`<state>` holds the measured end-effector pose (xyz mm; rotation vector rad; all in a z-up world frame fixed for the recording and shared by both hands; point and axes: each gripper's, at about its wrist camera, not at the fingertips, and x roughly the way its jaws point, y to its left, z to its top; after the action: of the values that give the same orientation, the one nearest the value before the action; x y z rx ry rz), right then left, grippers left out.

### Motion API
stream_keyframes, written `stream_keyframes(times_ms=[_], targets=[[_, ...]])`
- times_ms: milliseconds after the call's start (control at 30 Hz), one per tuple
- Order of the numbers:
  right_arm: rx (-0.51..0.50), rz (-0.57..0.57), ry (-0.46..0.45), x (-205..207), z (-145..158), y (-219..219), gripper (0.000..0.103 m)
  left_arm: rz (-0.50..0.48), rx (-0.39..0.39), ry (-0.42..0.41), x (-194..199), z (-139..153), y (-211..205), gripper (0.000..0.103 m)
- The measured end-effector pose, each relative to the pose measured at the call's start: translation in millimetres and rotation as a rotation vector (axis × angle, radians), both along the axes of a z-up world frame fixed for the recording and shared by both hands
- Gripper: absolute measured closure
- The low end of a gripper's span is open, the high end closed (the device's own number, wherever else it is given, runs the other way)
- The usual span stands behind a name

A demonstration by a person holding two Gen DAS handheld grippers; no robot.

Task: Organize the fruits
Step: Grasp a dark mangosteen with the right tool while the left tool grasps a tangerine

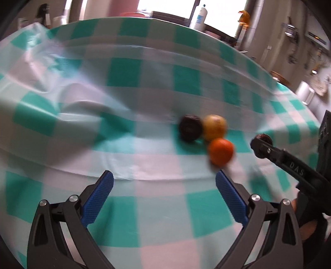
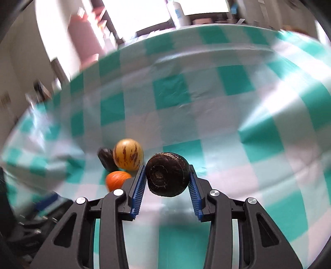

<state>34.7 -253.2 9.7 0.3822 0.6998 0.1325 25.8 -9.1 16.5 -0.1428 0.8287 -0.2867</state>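
Three fruits lie bunched on the checked tablecloth (image 1: pixel 144 144): a dark brown one (image 1: pixel 190 128), a yellow one with brown streaks (image 1: pixel 214 127) and an orange one (image 1: pixel 221 151). My left gripper (image 1: pixel 164 182) stands open just short of them, nothing between its blue pads (image 1: pixel 99 198). My right gripper (image 2: pixel 167 175) is shut on a second dark brown round fruit (image 2: pixel 167 173), its pads pressing both sides. From the left wrist that fruit (image 1: pixel 263 138) shows at the right gripper's tip (image 1: pixel 261 147), right of the orange one. The right wrist view shows the yellow fruit (image 2: pixel 128 154), the orange fruit (image 2: pixel 118 179) and the dark fruit (image 2: pixel 106 158) at left.
The table's far edge curves along the back, with a white bottle (image 1: pixel 199 17) beyond it by a bright window. A fold of cloth (image 1: pixel 78 97) bulges at the left. A dark box (image 1: pixel 324 140) stands at the right edge, and a hand (image 1: pixel 310 225) holds the right gripper.
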Motion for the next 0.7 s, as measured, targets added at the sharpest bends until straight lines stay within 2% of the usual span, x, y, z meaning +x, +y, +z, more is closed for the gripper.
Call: stream_keyframes(times_ms=[33, 100, 200, 300, 400, 467, 633, 700], targets=[[0.056, -0.024, -0.015, -6, -2, -10, 0.063, -0.015, -0.003, -0.003, -2, 1, -3, 0.004], [0.096, -0.049, -0.029, -11, 0, -15, 0.063, -0.047, -0.005, -0.014, -5, 2, -14, 0.004], [0.09, -0.076, -0.026, -5, 0, -11, 0.063, -0.081, -0.01, -0.021, -5, 3, -31, 0.004], [0.101, -0.102, -0.041, -9, 0, -12, 0.063, -0.073, 0.026, -0.026, 0, 1, -48, 0.004], [0.143, -0.146, -0.046, -15, 0, -24, 0.063, -0.051, -0.002, -0.009, 15, 0, -59, 0.005], [0.168, -0.159, -0.044, -17, 0, -30, 0.063, -0.036, 0.002, 0.004, 26, -2, -67, 0.014], [0.127, -0.143, -0.048, -16, 1, -26, 0.063, -0.036, 0.01, 0.019, 46, -5, -82, 0.02], [0.123, -0.138, -0.049, -16, 2, -25, 0.063, -0.044, 0.026, 0.021, 50, -7, -88, 0.027]])
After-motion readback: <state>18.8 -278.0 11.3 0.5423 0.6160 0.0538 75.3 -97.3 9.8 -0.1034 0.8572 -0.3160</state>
